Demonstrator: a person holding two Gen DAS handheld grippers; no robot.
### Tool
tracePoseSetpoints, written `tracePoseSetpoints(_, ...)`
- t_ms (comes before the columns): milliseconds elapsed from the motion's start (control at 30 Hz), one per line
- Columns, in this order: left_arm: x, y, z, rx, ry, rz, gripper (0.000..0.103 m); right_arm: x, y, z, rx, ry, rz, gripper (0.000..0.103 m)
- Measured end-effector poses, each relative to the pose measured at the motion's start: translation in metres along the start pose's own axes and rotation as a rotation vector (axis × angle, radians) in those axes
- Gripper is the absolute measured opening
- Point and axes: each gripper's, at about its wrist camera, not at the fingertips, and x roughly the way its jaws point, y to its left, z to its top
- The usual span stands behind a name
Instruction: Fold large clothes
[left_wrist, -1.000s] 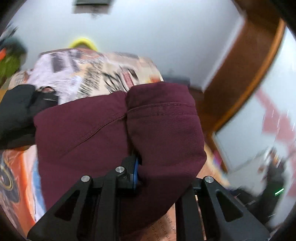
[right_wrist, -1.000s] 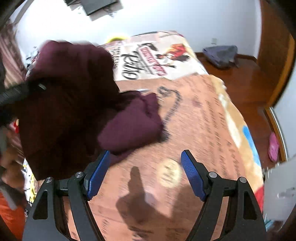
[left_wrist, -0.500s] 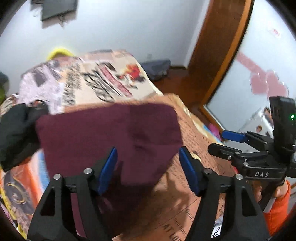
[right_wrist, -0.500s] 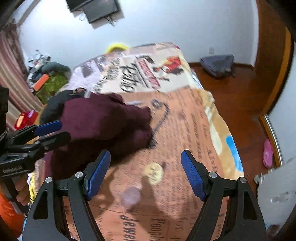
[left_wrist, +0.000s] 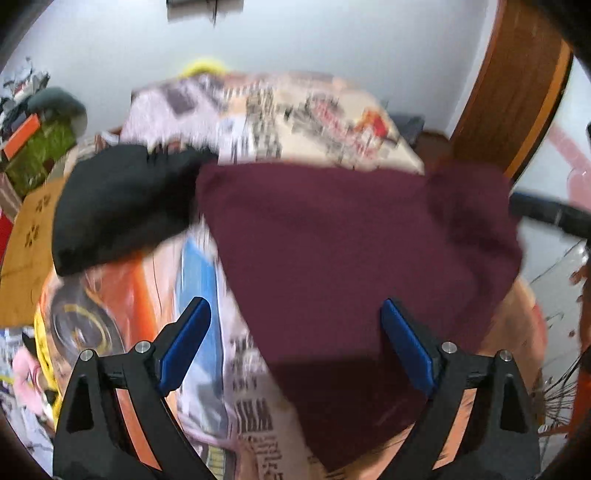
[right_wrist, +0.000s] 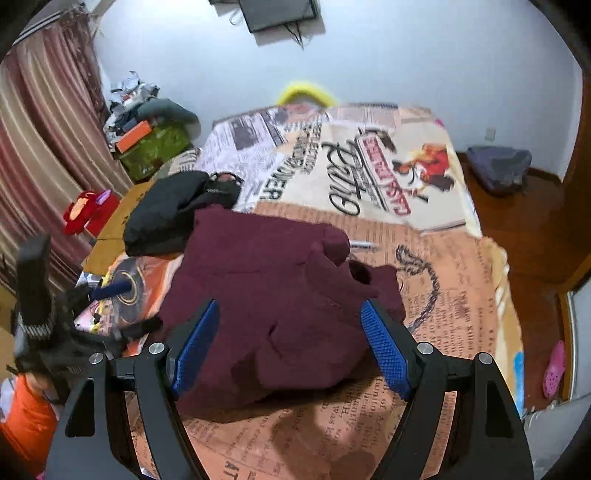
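Maroon garment (right_wrist: 280, 306) loose on bed; left hand-held gripper (left_wrist: 295, 350) opening, right (right_wrist: 288, 347) spread; purple bag (right_wrist: 498, 168) in right view only.

Left wrist view: motion blur smears the newspaper-print bedspread (left_wrist: 266, 107), so its lettering cannot be read. The dark maroon fabric garment (left_wrist: 351, 251) shows no seams or folds through the blur; its lower edge passes behind the black finger frames at the bottom border, and it hides the bedspread beneath it. A black bar (left_wrist: 550, 214) at the right border is cut off and cannot be identified. The crumpled black fabric item (left_wrist: 122, 206) is blurred.

Right wrist view: the left gripper (right_wrist: 110, 288) is blurred at the left border, one blue pad visible. An orange sleeve (right_wrist: 26, 424) is cut off. The wall-mounted dark panel (right_wrist: 280, 14) is clipped at the top.
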Motion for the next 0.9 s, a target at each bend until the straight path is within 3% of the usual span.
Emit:
tracePoseSetpoints(100, 0.020, 0.004, -0.021, -0.023, 0.055, -0.008, 0.096, 0.012, -0.028, -0.013, 0.094, 0.030, -0.070, 0.076)
tracePoseSetpoints(167, 0.021, 0.008, -0.034, -0.039, 0.060, -0.025, 0.103, 0.020, -0.055, -0.029, 0.172, 0.080, -0.030, 0.076)
tracePoseSetpoints(233, 0.021, 0.010, -0.042, -0.050, 0.062, -0.046, 0.103, 0.026, -0.074, -0.045, 0.215, 0.107, -0.011, 0.079)
tracePoseSetpoints(267, 0.022, 0.011, -0.046, -0.052, 0.070, -0.055, 0.103, 0.031, -0.084, -0.056, 0.215, 0.131, -0.025, 0.084)
tracePoseSetpoints(367, 0.027, 0.012, -0.056, -0.054, 0.102, -0.070, 0.103, 0.036, -0.089, -0.072, 0.191, 0.160, -0.036, 0.085)
tracePoseSetpoints(500, 0.019, 0.012, -0.054, -0.057, 0.116, -0.061, 0.103, 0.025, -0.080, -0.065, 0.163, 0.158, -0.059, 0.085)
tracePoseSetpoints(633, -0.005, 0.011, -0.045, -0.016, 0.060, -0.001, 0.103, 0.007, -0.062, -0.046, 0.090, 0.125, -0.090, 0.085)
tracePoseSetpoints(733, -0.030, 0.017, -0.030, -0.004, -0.016, 0.044, 0.103, -0.005, -0.052, -0.033, 0.053, 0.082, -0.058, 0.087)
tracePoseSetpoints(900, -0.049, 0.038, -0.001, -0.069, -0.102, 0.079, 0.103, -0.003, -0.044, -0.009, 0.052, 0.066, 0.027, 0.087)
